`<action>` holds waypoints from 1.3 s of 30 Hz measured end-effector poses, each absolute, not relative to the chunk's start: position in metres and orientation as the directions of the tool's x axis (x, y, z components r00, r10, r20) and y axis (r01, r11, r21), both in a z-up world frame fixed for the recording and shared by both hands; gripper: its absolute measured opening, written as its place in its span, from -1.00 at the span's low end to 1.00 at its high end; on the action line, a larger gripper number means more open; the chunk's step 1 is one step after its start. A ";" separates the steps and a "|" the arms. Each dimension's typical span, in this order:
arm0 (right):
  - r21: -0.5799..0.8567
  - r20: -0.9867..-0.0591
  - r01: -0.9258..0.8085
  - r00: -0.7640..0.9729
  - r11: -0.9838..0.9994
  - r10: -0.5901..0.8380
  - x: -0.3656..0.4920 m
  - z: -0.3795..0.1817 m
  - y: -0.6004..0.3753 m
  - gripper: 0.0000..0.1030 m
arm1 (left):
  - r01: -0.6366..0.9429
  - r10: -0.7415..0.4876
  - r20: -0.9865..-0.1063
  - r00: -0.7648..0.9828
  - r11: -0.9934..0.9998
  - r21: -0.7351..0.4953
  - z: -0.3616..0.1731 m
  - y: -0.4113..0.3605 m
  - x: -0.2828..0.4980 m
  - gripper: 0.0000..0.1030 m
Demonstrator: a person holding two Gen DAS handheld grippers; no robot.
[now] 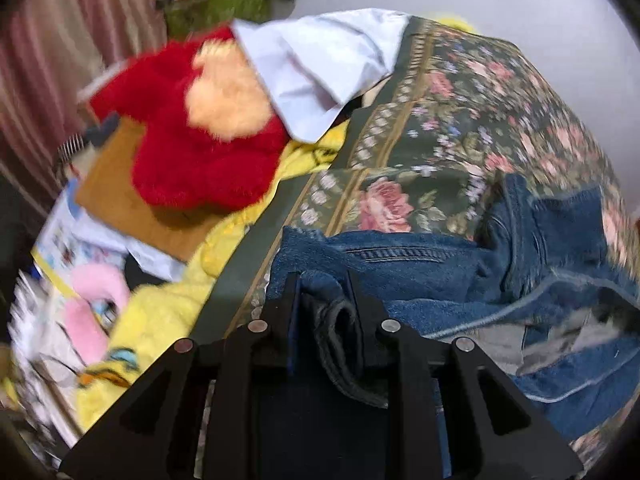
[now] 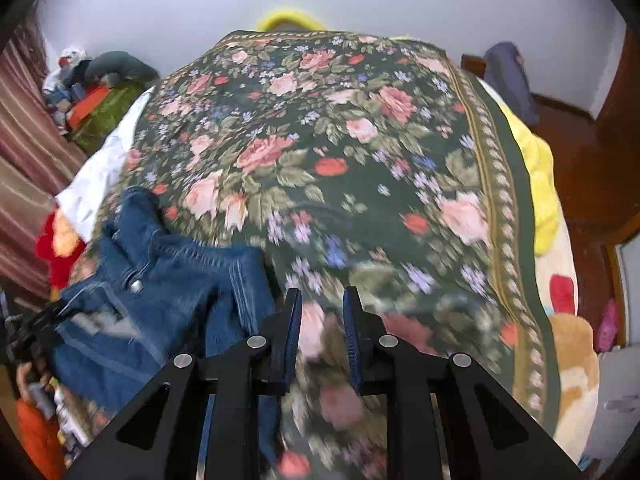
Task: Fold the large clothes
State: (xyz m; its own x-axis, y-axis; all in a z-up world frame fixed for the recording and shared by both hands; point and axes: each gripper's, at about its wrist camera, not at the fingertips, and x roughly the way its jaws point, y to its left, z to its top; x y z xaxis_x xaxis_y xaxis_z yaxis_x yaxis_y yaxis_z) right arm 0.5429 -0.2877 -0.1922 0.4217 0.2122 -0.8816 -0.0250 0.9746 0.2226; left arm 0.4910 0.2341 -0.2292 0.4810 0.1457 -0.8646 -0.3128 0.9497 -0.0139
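Note:
A pair of blue denim jeans (image 1: pixel 460 264) lies crumpled on the floral bedspread (image 1: pixel 460 120). My left gripper (image 1: pixel 323 280) is shut on a bunched fold of the jeans at their near edge. In the right wrist view the jeans (image 2: pixel 160 280) lie at the left, button showing. My right gripper (image 2: pixel 322 294) is open and empty, just right of the jeans, over the floral bedspread (image 2: pixel 320 140). The left gripper (image 2: pixel 36 328) shows at the far left edge there.
A red and peach plush toy (image 1: pixel 192 132), a white cloth (image 1: pixel 320 64) and a yellow blanket (image 1: pixel 168 312) lie left of the bedspread. Clutter (image 2: pixel 92 92) is piled by the striped curtain. The bed's right side drops to a wooden floor (image 2: pixel 592 168).

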 end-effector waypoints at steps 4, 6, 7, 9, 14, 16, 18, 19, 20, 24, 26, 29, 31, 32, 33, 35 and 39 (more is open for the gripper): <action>0.194 -0.879 -0.078 0.430 0.978 0.208 0.510 -0.178 -0.296 -0.68 | -0.267 0.235 -0.807 0.542 0.958 0.100 -0.188 0.214 0.475 -0.27; 0.158 -0.870 -0.114 0.454 0.981 0.193 0.493 -0.168 -0.290 -0.68 | -0.252 0.249 -0.766 0.593 0.961 0.117 -0.161 0.209 0.462 0.05; 0.155 -0.864 -0.133 0.463 0.979 0.200 0.487 -0.164 -0.285 -0.68 | -0.243 0.238 -0.755 0.611 0.964 0.107 -0.151 0.208 0.457 0.13; 0.159 -0.847 -0.179 0.480 0.971 0.228 0.474 -0.156 -0.273 -0.68 | -0.217 0.211 -0.733 0.647 0.972 0.088 -0.130 0.203 0.445 0.21; 0.172 -0.821 -0.301 0.482 0.938 0.306 0.451 -0.145 -0.228 -0.68 | -0.111 0.121 -0.726 0.677 0.992 0.062 -0.120 0.180 0.420 0.50; 0.189 -0.818 -0.350 0.460 0.917 0.344 0.444 -0.148 -0.206 -0.68 | -0.072 0.097 -0.738 0.668 0.995 0.065 -0.129 0.167 0.416 0.52; 0.200 -0.821 -0.386 0.436 0.901 0.369 0.441 -0.155 -0.187 -0.68 | -0.012 0.070 -0.774 0.630 0.997 0.080 -0.152 0.148 0.415 0.52; 0.203 -0.824 -0.397 0.424 0.895 0.375 0.440 -0.160 -0.179 -0.68 | 0.012 0.063 -0.788 0.612 0.996 0.089 -0.163 0.140 0.415 0.52; 0.204 -0.829 -0.404 0.414 0.892 0.377 0.440 -0.165 -0.173 -0.68 | 0.032 0.060 -0.801 0.595 0.995 0.098 -0.175 0.133 0.417 0.52; 0.213 -0.859 -0.435 0.343 0.875 0.380 0.443 -0.196 -0.144 -0.68 | 0.090 0.047 -0.849 0.526 0.990 0.111 -0.218 0.111 0.427 0.52; 0.196 -0.879 -0.452 0.312 0.870 0.360 0.447 -0.215 -0.131 -0.68 | 0.105 0.061 -0.864 0.500 0.986 0.130 -0.237 0.102 0.435 0.52; 0.154 -0.897 -0.477 0.300 0.865 0.325 0.457 -0.239 -0.117 -0.68 | 0.089 0.137 -0.857 0.498 0.974 0.208 -0.256 0.099 0.456 0.52; 0.137 -0.906 -0.492 0.289 0.860 0.310 0.467 -0.250 -0.111 -0.68 | 0.069 0.148 -0.855 0.497 0.975 0.209 -0.258 0.105 0.475 0.52; 0.135 -0.909 -0.497 0.281 0.857 0.306 0.474 -0.254 -0.109 -0.68 | 0.065 0.139 -0.857 0.496 0.978 0.196 -0.257 0.109 0.481 0.51; 0.142 -0.911 -0.503 0.271 0.852 0.312 0.482 -0.257 -0.108 -0.68 | 0.052 0.126 -0.858 0.498 0.983 0.175 -0.254 0.115 0.490 0.49; 0.161 -0.912 -0.499 0.255 0.852 0.322 0.498 -0.260 -0.108 -0.68 | 0.022 0.115 -0.855 0.506 0.989 0.146 -0.246 0.124 0.507 0.35; 0.117 -0.887 -0.469 0.347 0.875 0.305 0.531 -0.244 -0.111 -0.68 | -0.014 0.116 -0.837 0.534 0.992 0.128 -0.233 0.132 0.536 0.34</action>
